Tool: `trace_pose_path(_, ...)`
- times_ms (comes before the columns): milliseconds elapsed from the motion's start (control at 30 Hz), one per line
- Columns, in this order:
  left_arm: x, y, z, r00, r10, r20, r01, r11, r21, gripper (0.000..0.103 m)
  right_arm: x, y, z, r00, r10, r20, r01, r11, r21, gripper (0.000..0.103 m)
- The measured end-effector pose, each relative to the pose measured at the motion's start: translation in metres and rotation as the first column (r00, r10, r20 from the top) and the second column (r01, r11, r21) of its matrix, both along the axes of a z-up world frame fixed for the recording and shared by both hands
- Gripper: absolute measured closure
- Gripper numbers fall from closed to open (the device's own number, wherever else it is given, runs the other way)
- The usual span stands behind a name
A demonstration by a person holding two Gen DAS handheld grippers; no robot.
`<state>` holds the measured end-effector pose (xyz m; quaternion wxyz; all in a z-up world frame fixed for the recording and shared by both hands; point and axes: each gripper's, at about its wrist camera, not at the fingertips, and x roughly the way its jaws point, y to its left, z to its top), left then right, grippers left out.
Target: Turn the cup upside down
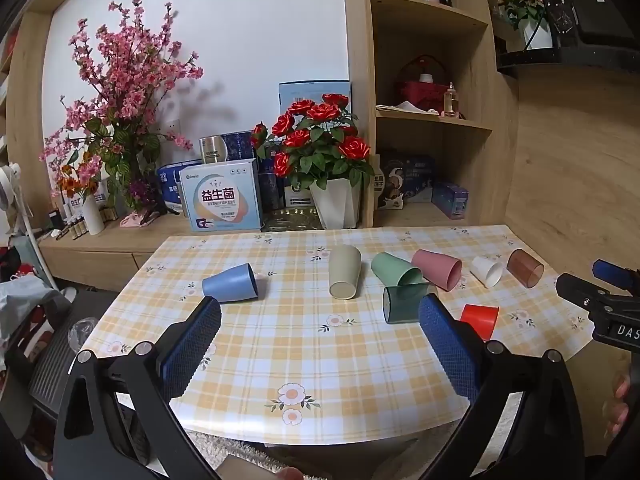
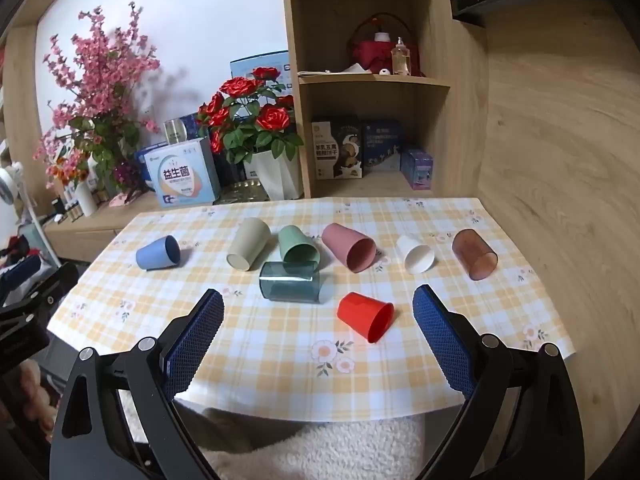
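Observation:
Several cups lie on their sides on the checked table (image 2: 280,360): blue (image 2: 158,253), beige (image 2: 249,244), light green (image 2: 298,244), clear dark teal (image 2: 290,282), pink (image 2: 349,247), white (image 2: 416,254), clear brown (image 2: 475,254) and red (image 2: 365,316). In the left wrist view they show too: blue (image 1: 230,283), beige (image 1: 344,272), teal (image 1: 404,303), red (image 1: 479,320). My left gripper (image 1: 320,316) is open and empty above the table's front, nearest the teal cup. My right gripper (image 2: 318,304) is open and empty, with the red cup between its fingers' line of sight. The right gripper also shows at the left view's edge (image 1: 600,292).
Behind the table a low cabinet holds a white pot of red roses (image 2: 256,120), pink blossom branches (image 2: 96,92) and boxes (image 2: 184,180). A wooden shelf unit (image 2: 372,80) stands at the back right. A wooden wall (image 2: 560,160) runs along the right. A fluffy cushion (image 2: 320,448) lies below the front edge.

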<state>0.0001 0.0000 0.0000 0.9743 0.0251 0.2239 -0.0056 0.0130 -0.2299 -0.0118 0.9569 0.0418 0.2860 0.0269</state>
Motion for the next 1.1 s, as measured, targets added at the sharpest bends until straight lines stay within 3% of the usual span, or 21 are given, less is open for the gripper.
trace_pose_path(1100, -0.0042, 0.0074, 0.0018, 1.000, 0.001, 0.005, -0.001, 1.000, 0.003, 0.006, 0.0066, -0.0042, -0.0017, 1.000, -0.002, -0.010, 0.002, 1.000, -0.001, 0.011)
